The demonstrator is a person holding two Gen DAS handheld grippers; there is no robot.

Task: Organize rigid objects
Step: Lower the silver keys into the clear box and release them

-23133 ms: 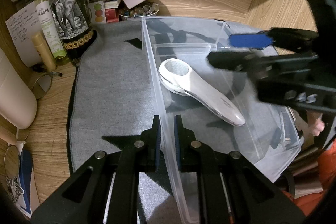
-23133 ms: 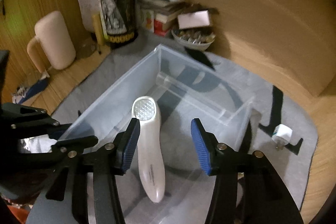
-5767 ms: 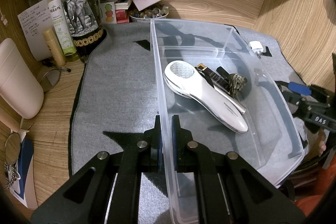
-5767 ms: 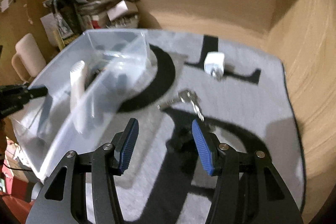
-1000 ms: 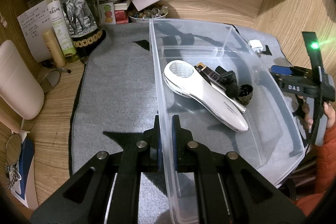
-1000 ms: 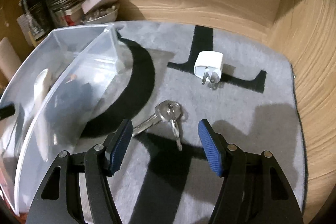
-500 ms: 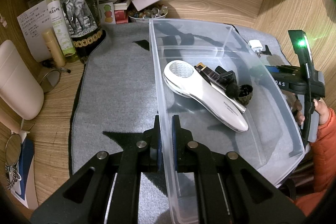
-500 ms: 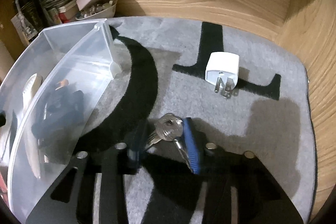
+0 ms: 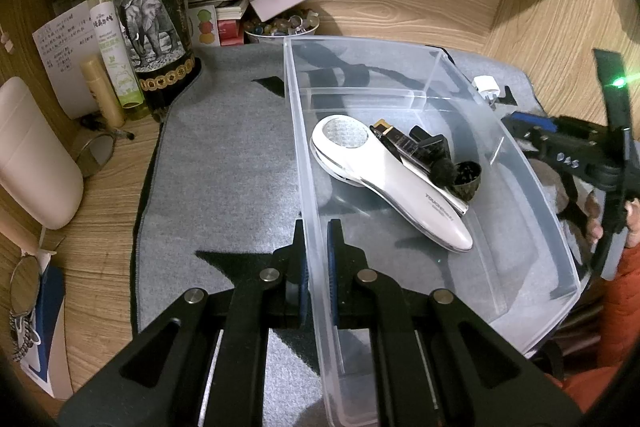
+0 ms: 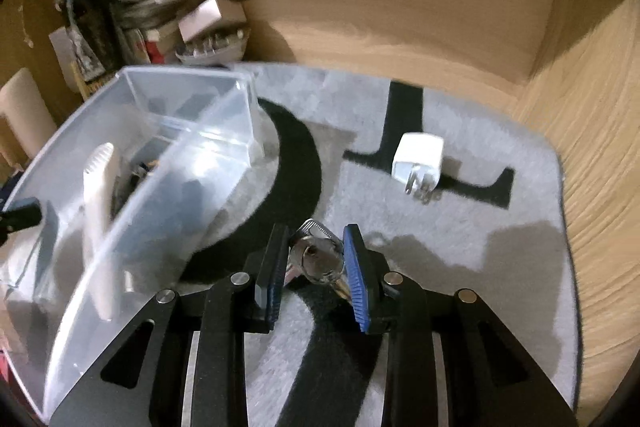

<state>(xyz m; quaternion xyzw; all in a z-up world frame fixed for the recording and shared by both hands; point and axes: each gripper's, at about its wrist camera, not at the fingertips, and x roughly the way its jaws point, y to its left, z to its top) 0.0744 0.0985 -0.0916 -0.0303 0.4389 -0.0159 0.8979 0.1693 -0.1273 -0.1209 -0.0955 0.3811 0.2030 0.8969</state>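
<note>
From the left wrist view, the left gripper (image 9: pixel 316 267) is clamped tight on the near wall of the clear plastic bin (image 9: pixel 532 211), one pad on each side of it, which pins the bin to the grey mat (image 9: pixel 224 163). Inside the bin lie a white handheld device (image 9: pixel 384 179) and some small black items (image 9: pixel 432 155). The right gripper (image 9: pixel 560 147) shows beyond the far wall, with a hand (image 9: pixel 600 215) behind it. That anchoring grip looks worth keeping firm so the bin does not slide when something drops in.

From the right wrist view, the right gripper (image 10: pixel 316 263) has a bunch of keys (image 10: pixel 318 259) between its blue pads (image 10: pixel 356 283), the jaws closing the last bit onto them, the bunch apparently just off the mat. A white plug adapter (image 10: pixel 418 161) lies further out on the mat, apart from the bin.

The step in hand seems to be carrying the keys to the bin. Doing it well probably means a firm pinch, since loose keys may swing or slip, lifting clear of the bin's rim, and letting go low inside, away from the device.
</note>
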